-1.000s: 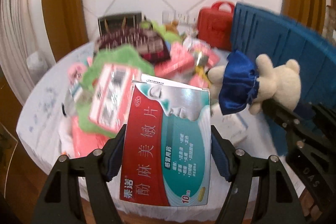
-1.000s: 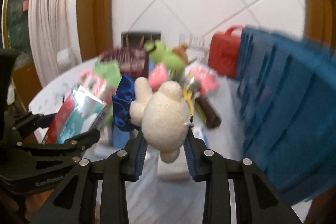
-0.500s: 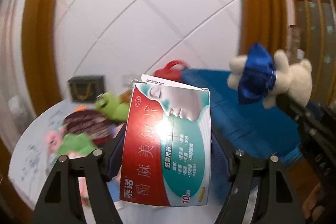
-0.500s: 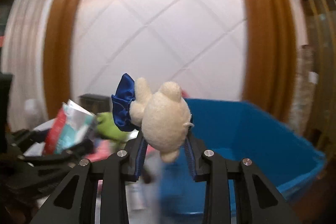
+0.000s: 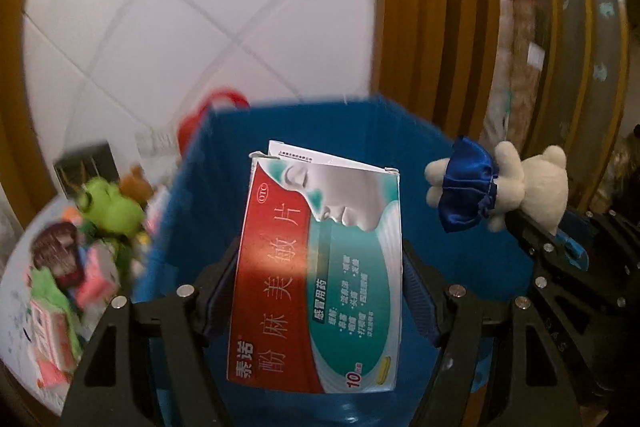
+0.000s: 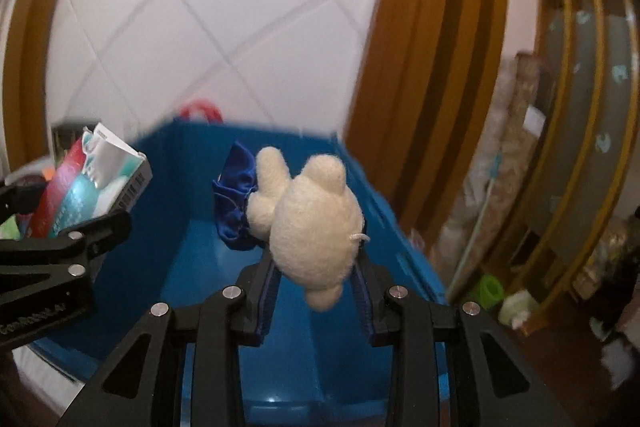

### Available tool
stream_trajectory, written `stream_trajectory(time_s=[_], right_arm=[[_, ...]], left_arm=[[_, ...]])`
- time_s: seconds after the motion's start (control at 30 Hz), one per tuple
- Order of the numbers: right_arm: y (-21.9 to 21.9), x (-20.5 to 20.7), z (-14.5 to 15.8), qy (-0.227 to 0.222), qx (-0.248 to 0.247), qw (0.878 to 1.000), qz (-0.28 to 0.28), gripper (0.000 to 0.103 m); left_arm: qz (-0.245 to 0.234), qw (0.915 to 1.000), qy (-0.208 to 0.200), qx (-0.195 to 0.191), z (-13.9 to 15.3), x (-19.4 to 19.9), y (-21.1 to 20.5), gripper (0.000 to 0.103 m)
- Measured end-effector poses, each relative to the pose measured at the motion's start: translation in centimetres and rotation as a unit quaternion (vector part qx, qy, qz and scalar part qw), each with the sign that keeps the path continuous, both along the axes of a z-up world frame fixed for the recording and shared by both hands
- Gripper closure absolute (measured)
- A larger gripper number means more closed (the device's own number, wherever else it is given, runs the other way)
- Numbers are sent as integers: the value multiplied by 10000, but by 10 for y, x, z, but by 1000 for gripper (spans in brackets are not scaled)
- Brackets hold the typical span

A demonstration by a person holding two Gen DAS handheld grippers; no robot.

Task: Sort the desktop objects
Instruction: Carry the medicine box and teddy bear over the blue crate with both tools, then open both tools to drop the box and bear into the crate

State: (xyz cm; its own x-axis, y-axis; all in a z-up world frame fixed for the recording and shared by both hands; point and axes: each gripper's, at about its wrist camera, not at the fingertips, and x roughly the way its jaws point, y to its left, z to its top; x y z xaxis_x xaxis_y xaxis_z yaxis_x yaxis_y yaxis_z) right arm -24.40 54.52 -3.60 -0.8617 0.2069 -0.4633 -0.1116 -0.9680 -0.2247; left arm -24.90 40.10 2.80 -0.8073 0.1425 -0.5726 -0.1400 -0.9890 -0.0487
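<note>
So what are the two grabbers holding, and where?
The left tool grips the medicine box by its long side edges. The right tool pinches the plush bear by its head, over the blue bin.

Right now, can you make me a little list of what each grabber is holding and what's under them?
left gripper: jaws shut on the medicine box, red and teal, upright
right gripper: jaws shut on the teddy bear, cream, with a blue satin skirt
underneath: blue bin, open top, both things above it
off to the left: white table with a green plush toy among other things
</note>
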Motion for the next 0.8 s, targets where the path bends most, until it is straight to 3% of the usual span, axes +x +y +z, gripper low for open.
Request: stream_trajectory(time_s=[0.27,0.57,0.67,0.7,0.73,0.8], right_arm=[[36,-24,-36,-936,160,9954,86,70],[54,-34,-44,-1005,196,9946,156,65],[56,-32,-37,-916,152,9955,169,44],[56,-31,-35,-882,153,9958,171,26],[56,-28,-32,-803,193,9965,143,18],[56,-25,-28,-724,254,9970,75,13]], left_arm=[[-479,9917,-1188,-118,-34,-33,38,31],[-246,9901,-1319,-411,-39,-32,45,30],[-220,9898,-1336,-444,-38,-31,49,30],[-226,9898,-1323,-470,-38,-30,50,30],[-218,9898,-1322,-492,-38,-32,51,28],[-197,9894,-1366,-463,-38,-32,49,28]])
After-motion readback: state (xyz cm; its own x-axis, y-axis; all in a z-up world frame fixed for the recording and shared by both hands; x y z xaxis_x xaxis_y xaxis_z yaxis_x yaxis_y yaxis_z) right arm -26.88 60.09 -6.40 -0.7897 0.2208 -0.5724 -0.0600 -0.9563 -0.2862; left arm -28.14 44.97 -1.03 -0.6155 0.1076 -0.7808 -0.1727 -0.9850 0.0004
